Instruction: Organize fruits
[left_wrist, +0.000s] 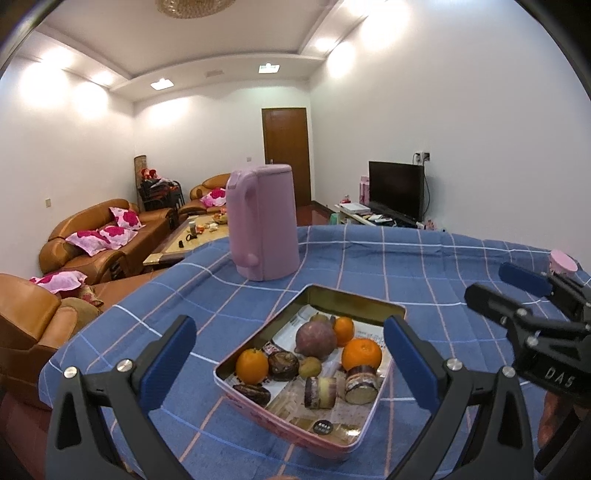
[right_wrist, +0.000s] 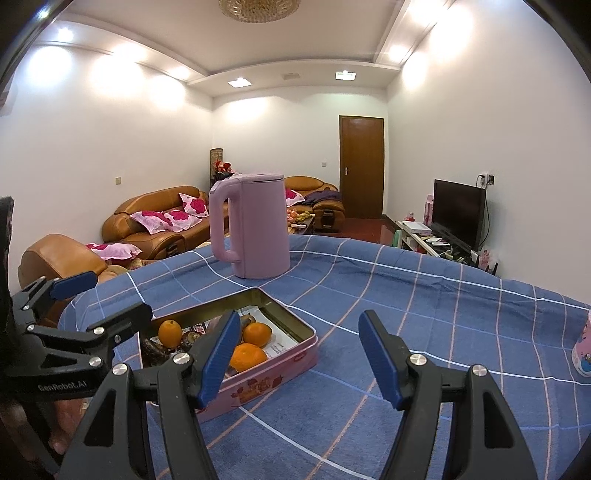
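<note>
A pink rectangular tin (left_wrist: 354, 295) lies open on the blue checked tablecloth. In it are three oranges (left_wrist: 361, 354), a round purple fruit (left_wrist: 316, 339), a dark brown fruit (left_wrist: 282, 365) and cut sugarcane pieces (left_wrist: 319, 391). My left gripper (left_wrist: 288, 325) hovers wide open just short of the tin, with nothing in it. My right gripper (right_wrist: 299, 321) is open and empty too, over the cloth at the tin's (right_wrist: 258, 384) right corner. Each gripper shows in the other's view: the right gripper (left_wrist: 487, 281) at the right edge, the left gripper (right_wrist: 122, 293) at the left.
A tall pink kettle (left_wrist: 262, 225) stands on the table behind the tin. A small pink container (right_wrist: 583, 350) sits near the table's right edge. Brown sofas (right_wrist: 155, 221), a coffee table and a television lie beyond the table.
</note>
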